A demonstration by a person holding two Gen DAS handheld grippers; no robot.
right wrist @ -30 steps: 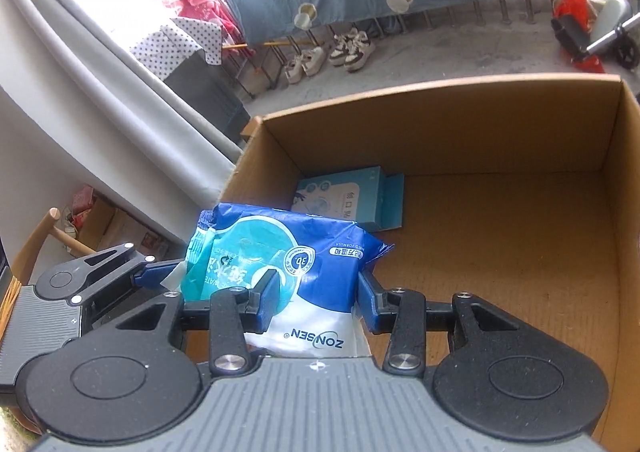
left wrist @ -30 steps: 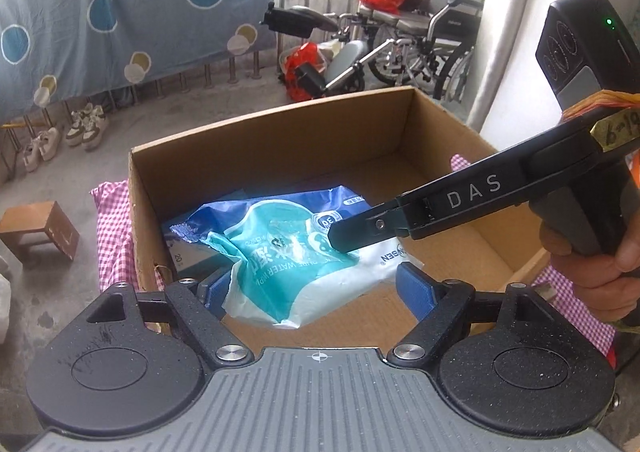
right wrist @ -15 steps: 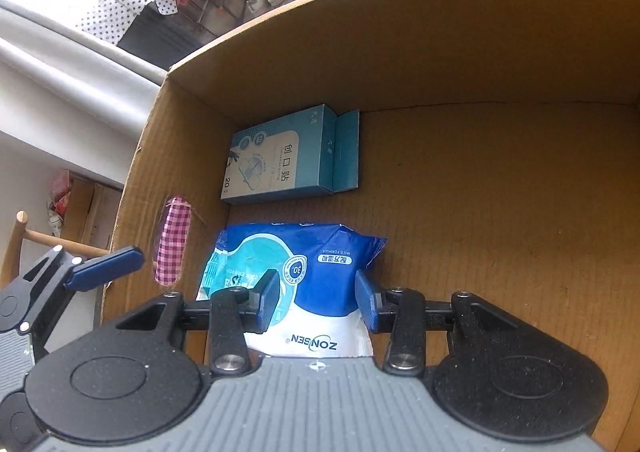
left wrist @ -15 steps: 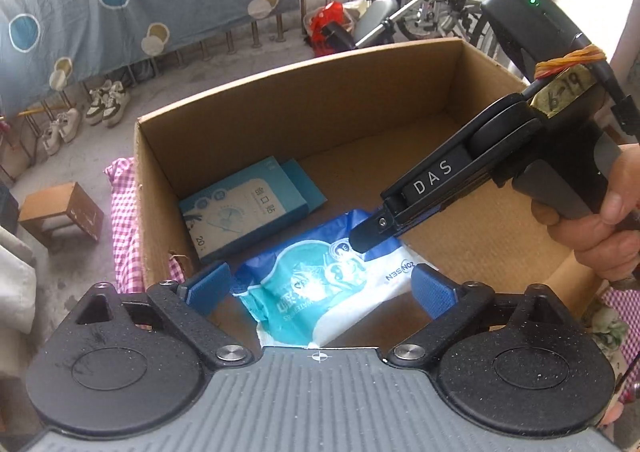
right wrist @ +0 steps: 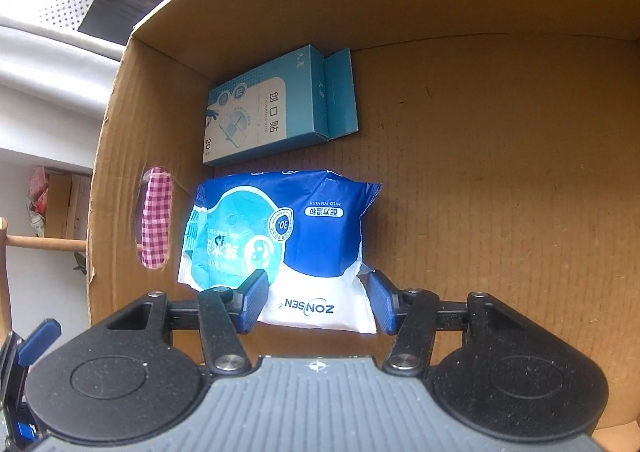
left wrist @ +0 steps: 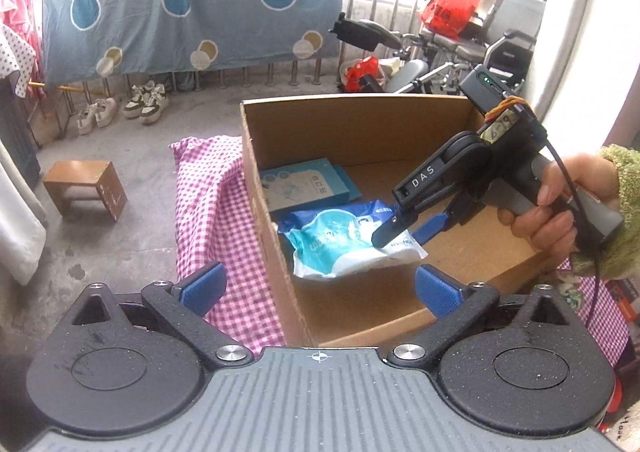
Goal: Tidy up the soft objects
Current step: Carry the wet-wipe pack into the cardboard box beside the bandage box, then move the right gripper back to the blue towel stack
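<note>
A blue and white pack of wet wipes (right wrist: 280, 244) lies on the floor of a cardboard box (right wrist: 500, 171), near its left wall; it also shows in the left wrist view (left wrist: 344, 240). A teal carton of plasters (right wrist: 276, 107) lies just beyond it in the box corner. My right gripper (right wrist: 316, 304) is inside the box, its jaws spread to either side of the pack's near end, open. My left gripper (left wrist: 320, 288) is open and empty, held back above the box's near left corner.
The box (left wrist: 352, 123) stands on a pink checked cloth (left wrist: 216, 211). A small wooden stool (left wrist: 86, 187) and shoes (left wrist: 144, 103) are on the concrete floor to the left. A bike and wheelchair (left wrist: 480, 55) stand behind the box.
My right gripper lowered the wipes pack to the box floor and opened its jaws around it. My left gripper pulled back and to the left, out of the box.
</note>
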